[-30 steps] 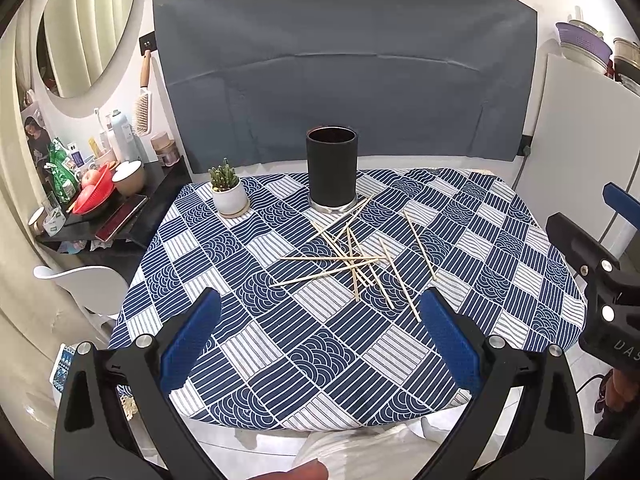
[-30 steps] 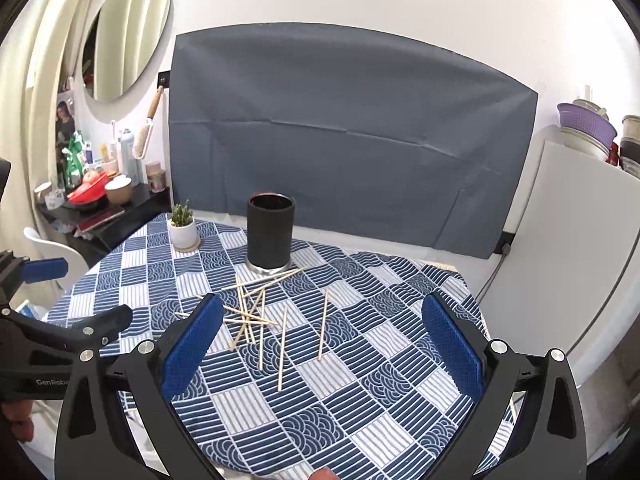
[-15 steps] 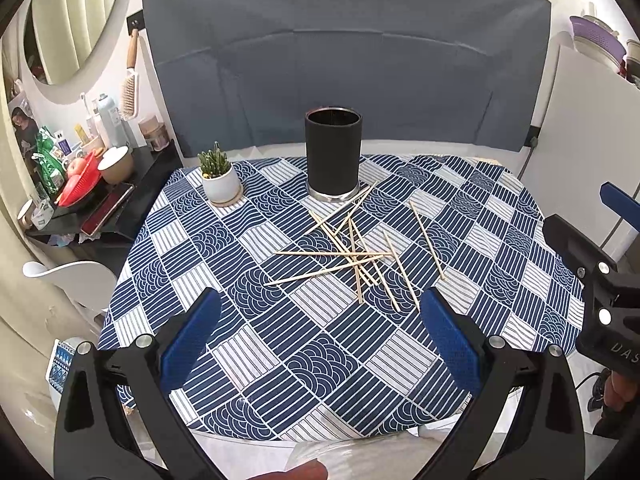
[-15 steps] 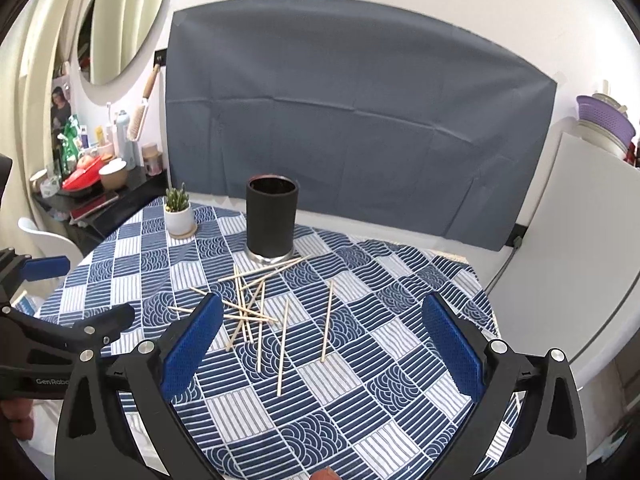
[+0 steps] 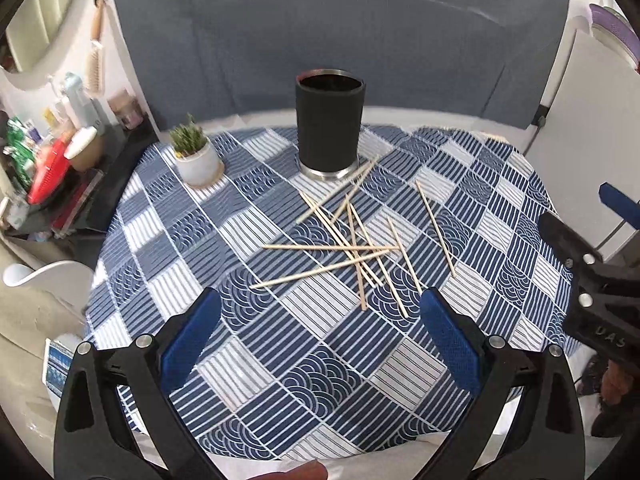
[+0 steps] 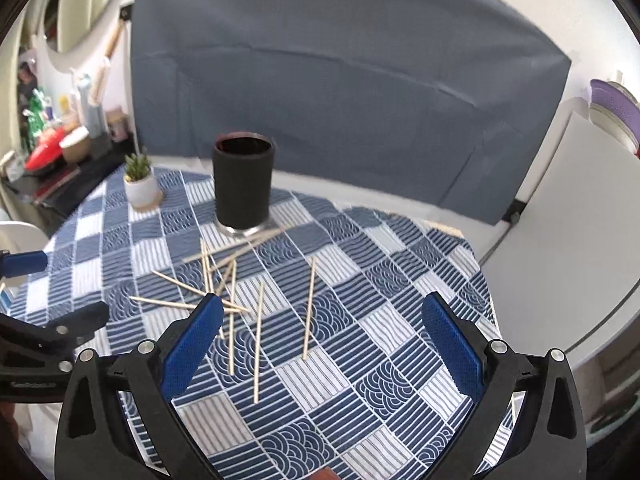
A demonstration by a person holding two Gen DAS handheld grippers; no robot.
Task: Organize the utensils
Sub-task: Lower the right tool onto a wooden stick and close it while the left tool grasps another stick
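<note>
Several wooden chopsticks lie scattered and crossed on the blue-and-white patterned tablecloth. Behind them stands a tall black cylindrical holder with a metal base, upright. My left gripper hovers open over the near side of the table, short of the chopsticks, nothing between its blue pads. My right gripper is open too, above the right part of the pile; one chopstick lies between its fingers in view.
A small potted succulent stands left of the holder. A dark side shelf with bottles and a red bowl is off the table's left. A white panel stands to the right. A grey cloth hangs behind.
Both grippers have moved forward and lower toward the table; the holder and chopsticks appear larger and closer. Nothing on the table has moved.
</note>
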